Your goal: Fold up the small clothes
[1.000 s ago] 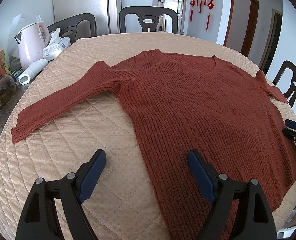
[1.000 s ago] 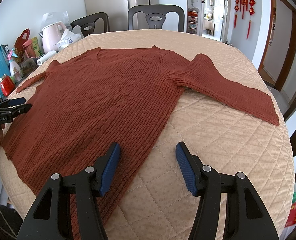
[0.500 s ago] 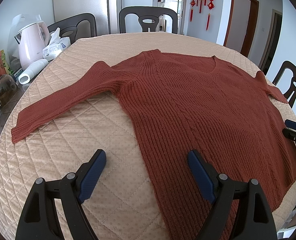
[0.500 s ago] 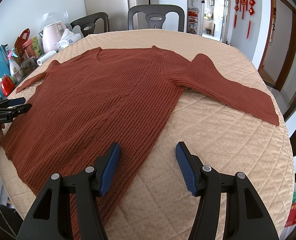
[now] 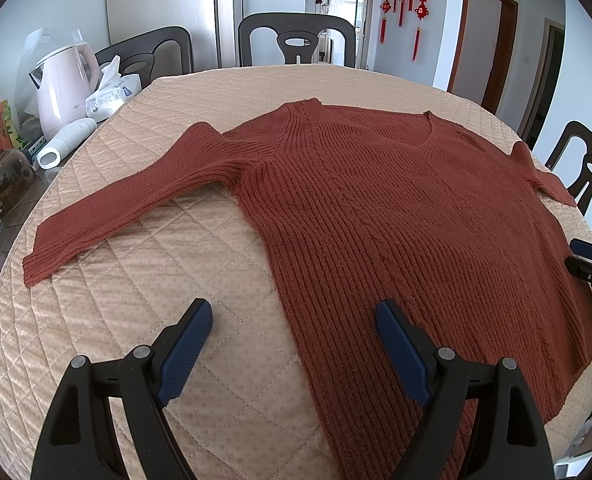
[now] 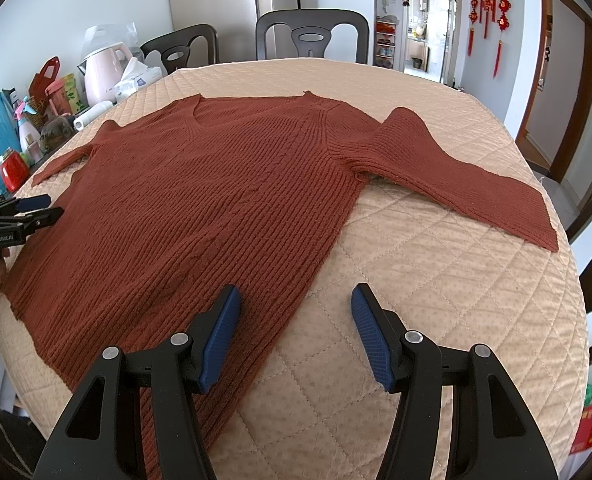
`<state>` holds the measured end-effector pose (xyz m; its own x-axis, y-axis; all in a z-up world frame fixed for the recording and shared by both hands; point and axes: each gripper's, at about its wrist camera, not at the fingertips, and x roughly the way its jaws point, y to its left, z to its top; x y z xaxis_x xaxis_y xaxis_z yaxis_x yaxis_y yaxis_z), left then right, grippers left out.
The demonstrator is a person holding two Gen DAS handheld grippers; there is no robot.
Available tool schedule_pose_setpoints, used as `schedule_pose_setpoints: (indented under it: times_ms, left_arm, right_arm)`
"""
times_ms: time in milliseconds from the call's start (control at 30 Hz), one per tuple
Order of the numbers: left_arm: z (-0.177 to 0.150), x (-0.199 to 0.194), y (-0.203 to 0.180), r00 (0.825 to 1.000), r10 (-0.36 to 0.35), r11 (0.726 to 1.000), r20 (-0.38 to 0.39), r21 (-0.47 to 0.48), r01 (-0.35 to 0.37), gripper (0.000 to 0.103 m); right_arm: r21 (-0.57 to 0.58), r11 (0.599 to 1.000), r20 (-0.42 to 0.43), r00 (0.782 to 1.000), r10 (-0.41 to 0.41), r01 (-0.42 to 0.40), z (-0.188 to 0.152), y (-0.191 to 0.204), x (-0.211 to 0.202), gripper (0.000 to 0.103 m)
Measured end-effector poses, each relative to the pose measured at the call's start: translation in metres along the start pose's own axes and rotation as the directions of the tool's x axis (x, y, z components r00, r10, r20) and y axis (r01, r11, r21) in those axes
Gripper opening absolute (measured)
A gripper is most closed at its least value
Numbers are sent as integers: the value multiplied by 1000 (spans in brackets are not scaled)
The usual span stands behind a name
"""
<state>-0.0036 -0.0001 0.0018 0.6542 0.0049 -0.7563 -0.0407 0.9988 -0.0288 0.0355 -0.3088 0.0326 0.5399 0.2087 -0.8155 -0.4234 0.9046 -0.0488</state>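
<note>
A rust-red ribbed knit sweater (image 5: 396,216) (image 6: 215,200) lies flat and spread out on the round table, neckline at the far side, both sleeves stretched outward. My left gripper (image 5: 291,320) hovers open over the sweater's left hem side; its right finger is above the knit and its left finger above bare cover. My right gripper (image 6: 296,308) hovers open over the sweater's right side edge, with nothing between its fingers. Each gripper shows at the other view's edge: the right gripper (image 5: 588,260) and the left gripper (image 6: 27,210).
The table carries a quilted beige cover (image 5: 135,300). A pink kettle (image 5: 63,88), a tissue pack (image 5: 111,92), a white roll (image 5: 61,146) and several bottles and jars (image 6: 11,148) crowd the left side. Dark chairs (image 5: 296,42) ring the table.
</note>
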Motion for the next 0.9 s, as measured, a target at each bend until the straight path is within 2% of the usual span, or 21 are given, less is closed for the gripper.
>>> schedule_pose_setpoints:
  times_ms: [900]
  left_arm:
    - [0,2,1,1000,4,1000,-9,1,-4,87]
  right_arm:
    - [5,1000,-40,999,-22,22,4,7,4,58]
